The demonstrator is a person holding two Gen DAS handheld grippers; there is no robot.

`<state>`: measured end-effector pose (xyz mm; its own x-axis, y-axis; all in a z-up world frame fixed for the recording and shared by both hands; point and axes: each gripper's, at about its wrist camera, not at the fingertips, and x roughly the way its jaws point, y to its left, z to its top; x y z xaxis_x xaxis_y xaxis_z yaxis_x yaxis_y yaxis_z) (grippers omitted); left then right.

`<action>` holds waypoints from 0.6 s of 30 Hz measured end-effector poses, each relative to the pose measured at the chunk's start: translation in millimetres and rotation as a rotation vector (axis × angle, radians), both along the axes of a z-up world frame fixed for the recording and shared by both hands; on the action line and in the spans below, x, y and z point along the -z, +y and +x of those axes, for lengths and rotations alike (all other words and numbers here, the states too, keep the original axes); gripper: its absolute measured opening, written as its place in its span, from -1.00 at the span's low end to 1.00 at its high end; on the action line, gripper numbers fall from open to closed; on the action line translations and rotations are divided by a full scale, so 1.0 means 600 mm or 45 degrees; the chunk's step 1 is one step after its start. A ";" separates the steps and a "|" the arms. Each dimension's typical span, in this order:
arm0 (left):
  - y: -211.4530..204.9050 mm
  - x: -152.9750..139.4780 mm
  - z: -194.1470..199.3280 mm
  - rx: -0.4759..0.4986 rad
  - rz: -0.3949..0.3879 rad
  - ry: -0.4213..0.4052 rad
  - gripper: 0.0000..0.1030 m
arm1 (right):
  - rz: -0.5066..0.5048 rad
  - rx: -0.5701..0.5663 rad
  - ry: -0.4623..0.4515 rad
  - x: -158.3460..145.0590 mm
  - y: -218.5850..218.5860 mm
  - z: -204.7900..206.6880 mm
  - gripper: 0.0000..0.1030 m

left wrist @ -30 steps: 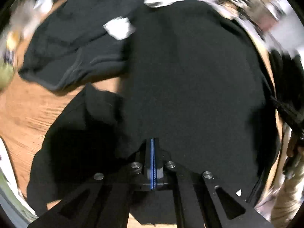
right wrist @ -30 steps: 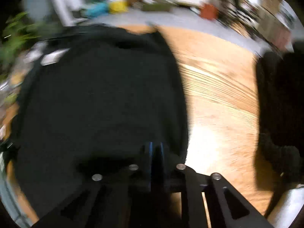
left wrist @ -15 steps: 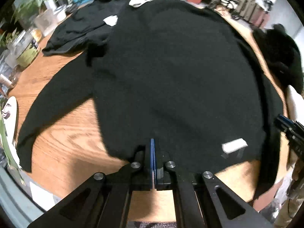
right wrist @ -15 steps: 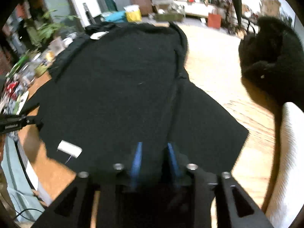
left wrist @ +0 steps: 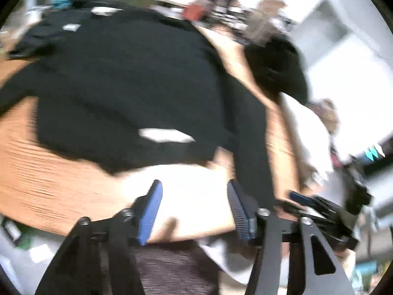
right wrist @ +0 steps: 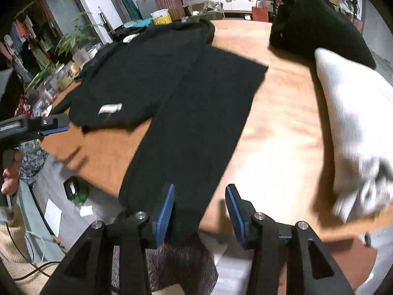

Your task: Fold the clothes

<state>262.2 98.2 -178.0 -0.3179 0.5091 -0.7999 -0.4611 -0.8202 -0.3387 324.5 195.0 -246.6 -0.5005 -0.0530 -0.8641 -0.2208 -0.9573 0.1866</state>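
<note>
A black long-sleeved top point(right wrist: 157, 73) lies spread flat on the wooden table point(right wrist: 282, 113), a white tag point(right wrist: 110, 109) near its hem; one sleeve point(right wrist: 194, 152) runs down to the near table edge. It also shows, blurred, in the left wrist view point(left wrist: 122, 78). My left gripper point(left wrist: 194, 211) is open and empty, held just off the near edge below the hem. My right gripper point(right wrist: 200, 209) is open and empty, over the sleeve's cuff at the near edge. The left gripper also shows in the right wrist view point(right wrist: 49, 126).
A black fluffy garment point(right wrist: 316, 22) and a white folded cloth point(right wrist: 351, 123) lie at the table's right side. More dark clothes point(left wrist: 44, 32) lie at the far left. Plants and jars point(right wrist: 56, 73) stand past the left edge. A cluttered room lies behind.
Both grippers were shut on the top's hem and spread it flat. Both have now opened, let go, and drawn back to the near table edge.
</note>
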 end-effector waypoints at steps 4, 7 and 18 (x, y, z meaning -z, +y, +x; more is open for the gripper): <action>0.049 0.017 0.101 0.181 0.111 0.074 0.10 | -0.035 0.000 -0.013 0.016 -0.042 0.078 0.00; 0.077 0.050 0.167 0.291 0.116 0.132 0.10 | -0.072 0.031 -0.032 0.038 -0.063 0.137 0.01; 0.097 0.204 0.190 0.342 -0.016 0.010 0.10 | -0.252 0.173 -0.023 0.062 -0.031 0.261 0.11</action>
<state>376.3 156.5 -300.5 -0.1789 0.5658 -0.8049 -0.6651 -0.6724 -0.3249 481.0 176.2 -283.8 -0.4991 -0.1555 -0.8525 -0.3501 -0.8637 0.3625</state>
